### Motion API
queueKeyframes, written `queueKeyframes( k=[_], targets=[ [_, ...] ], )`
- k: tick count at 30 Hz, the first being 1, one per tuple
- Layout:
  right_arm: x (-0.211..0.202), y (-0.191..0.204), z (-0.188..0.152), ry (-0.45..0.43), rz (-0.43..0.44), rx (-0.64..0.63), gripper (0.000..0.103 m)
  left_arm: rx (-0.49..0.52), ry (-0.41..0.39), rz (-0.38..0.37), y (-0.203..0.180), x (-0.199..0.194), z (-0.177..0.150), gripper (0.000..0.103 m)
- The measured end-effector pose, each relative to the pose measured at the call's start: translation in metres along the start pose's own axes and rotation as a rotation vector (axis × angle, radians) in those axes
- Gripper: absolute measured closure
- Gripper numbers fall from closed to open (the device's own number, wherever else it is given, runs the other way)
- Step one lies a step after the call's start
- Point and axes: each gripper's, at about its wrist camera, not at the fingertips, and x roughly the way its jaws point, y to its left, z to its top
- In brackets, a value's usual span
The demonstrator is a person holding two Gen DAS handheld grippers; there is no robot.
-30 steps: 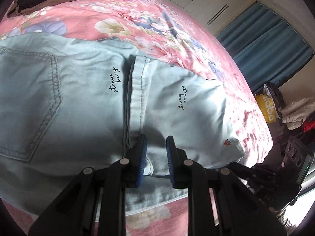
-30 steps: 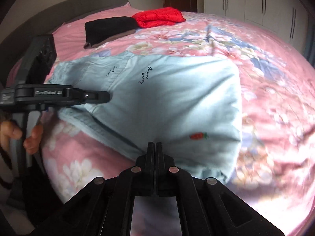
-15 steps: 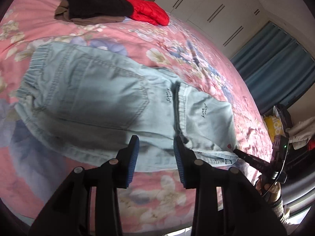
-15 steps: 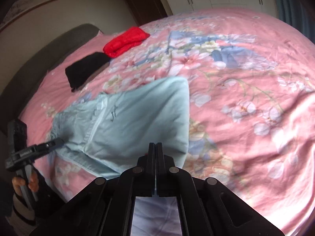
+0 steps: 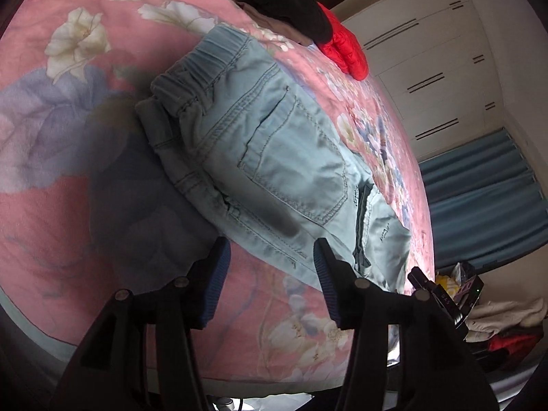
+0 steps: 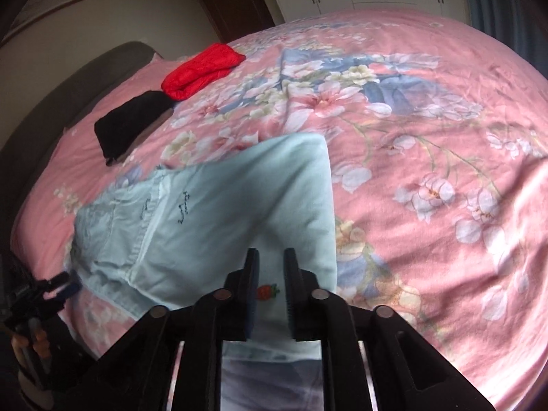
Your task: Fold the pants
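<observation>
Big pink floral bed (image 6: pixel 428 144) under everything, with the light blue pants (image 5: pixel 281 157) folded near its edge, back pocket up. A red garment (image 6: pixel 202 68) and a black one (image 6: pixel 132 120) sit further back. My left gripper (image 5: pixel 270 257) hovers with jaws wide apart, my right gripper (image 6: pixel 270 267) slightly apart, both empty.

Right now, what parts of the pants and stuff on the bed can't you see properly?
- Pants: near edge hidden behind the right gripper in the right wrist view.
- Writing on the pants: too small to read in the left wrist view.
- Black clothes: cut off by the top edge, left wrist view.
- Left gripper: blurred at the right wrist view's edge.
</observation>
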Motion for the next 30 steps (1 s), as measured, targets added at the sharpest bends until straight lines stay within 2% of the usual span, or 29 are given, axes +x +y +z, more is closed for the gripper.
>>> queueKeyframes(
  k=[1,4,7,10,12,13,16,20,24,27,30],
  targets=[
    [0.005,-0.001,0.006,-0.019,-0.001,0.023,0.069,-0.008,-0.001,0.009,0.0,0.001,0.0,0.052],
    [0.02,0.003,0.026,-0.046,0.014,0.069,0.069,-0.02,0.001,0.014,0.0,0.005,0.003,0.051],
    [0.033,0.017,0.047,-0.06,-0.001,0.05,0.069,-0.025,0.005,0.02,-0.001,0.01,0.004,0.047],
    [0.059,0.027,0.057,0.004,-0.028,0.025,0.069,-0.021,0.01,0.027,0.001,0.013,0.007,0.047],
    [0.087,0.027,0.051,0.115,-0.04,0.037,0.069,-0.017,0.012,0.028,0.001,0.014,0.008,0.047],
    [0.093,0.029,0.047,0.124,-0.056,0.025,0.069,-0.017,0.013,0.028,0.001,0.014,0.009,0.047],
    [0.084,0.036,0.042,0.087,-0.075,-0.01,0.068,-0.017,0.018,0.027,-0.001,0.016,0.011,0.046],
    [0.062,0.041,0.034,0.061,-0.036,0.009,0.068,-0.014,0.015,0.029,-0.001,0.018,0.01,0.046],
    [0.064,0.058,0.003,0.097,-0.014,-0.07,0.065,-0.009,0.017,0.033,-0.005,0.021,0.011,0.045],
    [0.061,0.068,-0.017,0.055,-0.056,-0.158,0.065,-0.002,0.017,0.037,-0.008,0.022,0.011,0.045],
    [0.049,0.074,-0.024,0.076,-0.062,-0.158,0.063,-0.005,0.015,0.033,-0.009,0.023,0.011,0.045]
  ],
)
